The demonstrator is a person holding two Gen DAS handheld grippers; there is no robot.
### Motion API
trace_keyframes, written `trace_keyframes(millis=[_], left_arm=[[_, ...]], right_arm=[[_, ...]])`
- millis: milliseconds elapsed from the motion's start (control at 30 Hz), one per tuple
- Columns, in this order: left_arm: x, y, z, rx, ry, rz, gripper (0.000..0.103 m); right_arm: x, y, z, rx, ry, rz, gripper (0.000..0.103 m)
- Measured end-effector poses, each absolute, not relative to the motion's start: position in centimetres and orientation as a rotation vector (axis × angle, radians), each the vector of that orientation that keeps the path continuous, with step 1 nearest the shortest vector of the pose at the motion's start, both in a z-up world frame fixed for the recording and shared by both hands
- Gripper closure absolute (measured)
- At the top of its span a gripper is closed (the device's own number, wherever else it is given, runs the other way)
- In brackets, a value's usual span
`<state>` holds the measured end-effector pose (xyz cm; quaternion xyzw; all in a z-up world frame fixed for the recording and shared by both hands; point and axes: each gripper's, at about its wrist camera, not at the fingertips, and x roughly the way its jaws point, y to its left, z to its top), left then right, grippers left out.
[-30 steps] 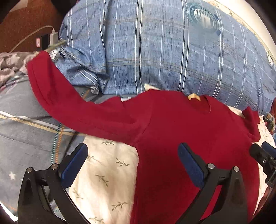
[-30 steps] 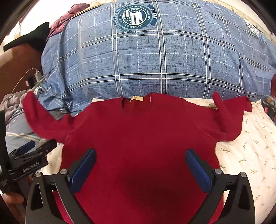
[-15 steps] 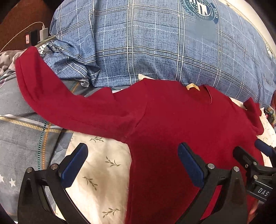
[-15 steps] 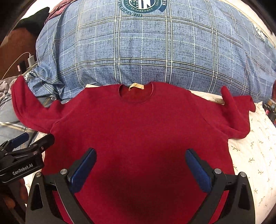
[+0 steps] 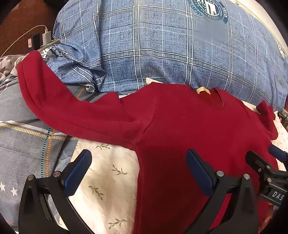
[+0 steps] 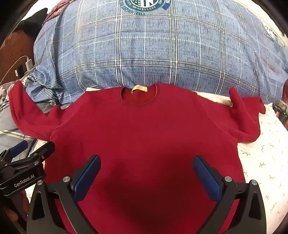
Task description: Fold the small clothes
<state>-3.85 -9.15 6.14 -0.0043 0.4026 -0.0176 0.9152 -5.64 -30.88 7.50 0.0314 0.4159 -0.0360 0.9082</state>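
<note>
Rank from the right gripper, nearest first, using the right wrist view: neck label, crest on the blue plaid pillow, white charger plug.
From the right gripper, both jaws open above the red sweater:
1. Neck label, straight ahead at the collar.
2. White charger plug, far left, beyond the sleeve end.
3. Crest on the blue plaid pillow, top centre; close to the plug's range, so 2 and 3 are tentative.

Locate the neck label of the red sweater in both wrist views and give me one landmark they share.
Left wrist: the neck label sits upper right of centre, at the sweater collar.
Right wrist: the label sits upper centre, inside the collar.
Shared landmark: the round crest on the blue plaid pillow, at the top edge in both.
</note>
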Motion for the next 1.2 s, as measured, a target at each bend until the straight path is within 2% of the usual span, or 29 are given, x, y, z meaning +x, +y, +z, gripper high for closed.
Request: trace_keyframes(millis=[633,1200], left_arm=[[-4.15,-9.71,6.16,0.006,0.818,-0.066,0.0],[-4.2,-9.81,6.06,-0.003,0.825,-0.088,0.0]], right_arm=[[-6.16,-30.74,7.31,0.055,0.828,-0.079,0.0],[-5.61,-30.86,6.81,0.075,0.876,-0.091,0.0]])
